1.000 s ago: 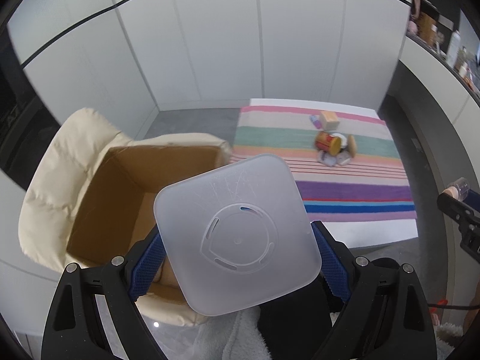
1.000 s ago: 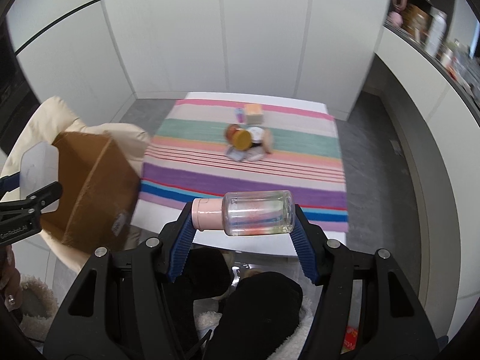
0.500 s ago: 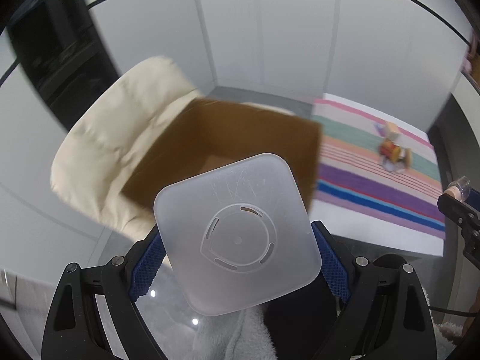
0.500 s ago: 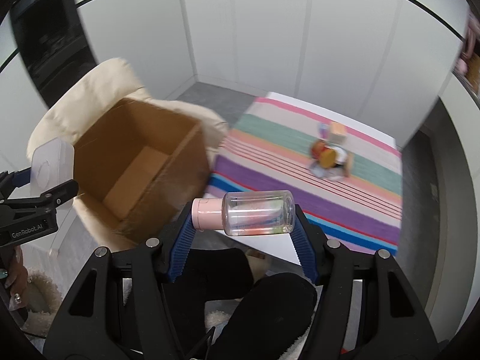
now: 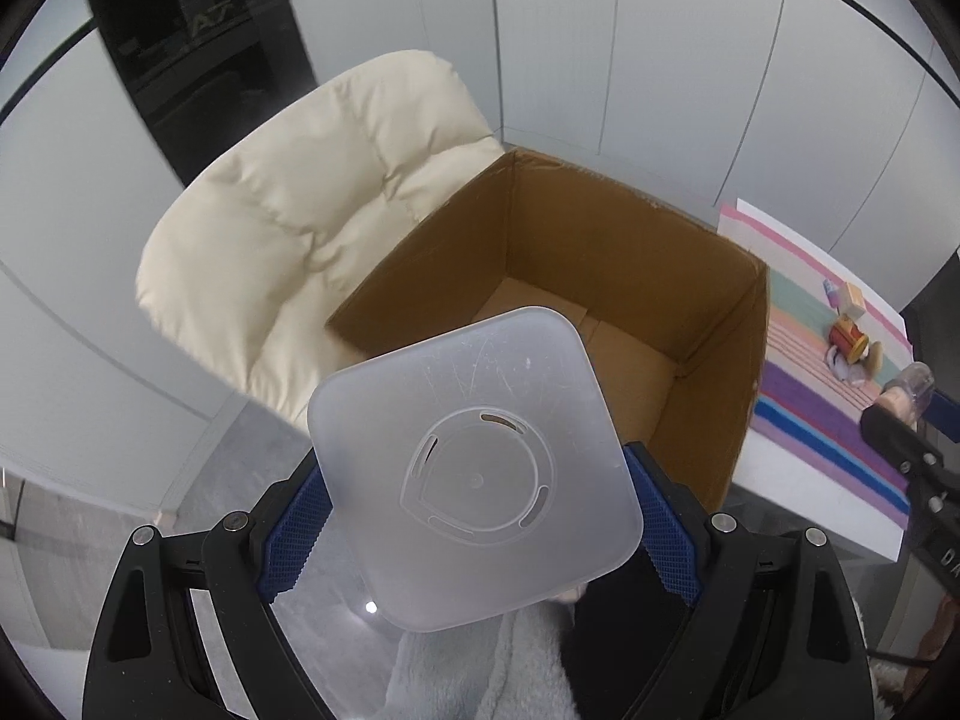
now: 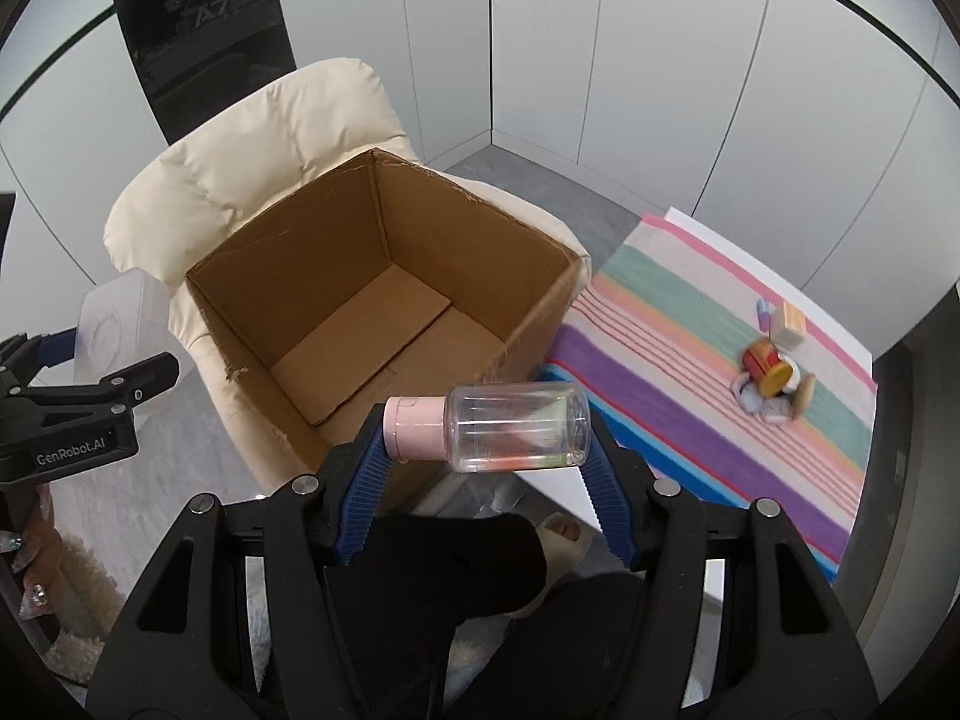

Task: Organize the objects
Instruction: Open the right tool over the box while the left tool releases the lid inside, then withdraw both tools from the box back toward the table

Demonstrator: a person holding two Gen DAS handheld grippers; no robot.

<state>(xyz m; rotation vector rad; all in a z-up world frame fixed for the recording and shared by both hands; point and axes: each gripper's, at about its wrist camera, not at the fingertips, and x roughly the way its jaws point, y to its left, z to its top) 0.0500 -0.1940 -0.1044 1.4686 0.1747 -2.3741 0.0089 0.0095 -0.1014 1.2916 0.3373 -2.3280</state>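
The left tool (image 5: pixel 477 516) is clenched on a frosted square container (image 5: pixel 474 468), its base facing the lens, held before the near rim of the open cardboard box (image 6: pixel 384 300). The right tool (image 6: pixel 486 462) grips a clear bottle (image 6: pixel 510 426) sideways by its ends, pink cap to the left, just short of the same rim. The empty box sits on a cream chair (image 6: pixel 252 138), likely as the drop spot. More small items (image 6: pixel 771 372) wait on the striped cloth (image 6: pixel 690 372) covering the desk.
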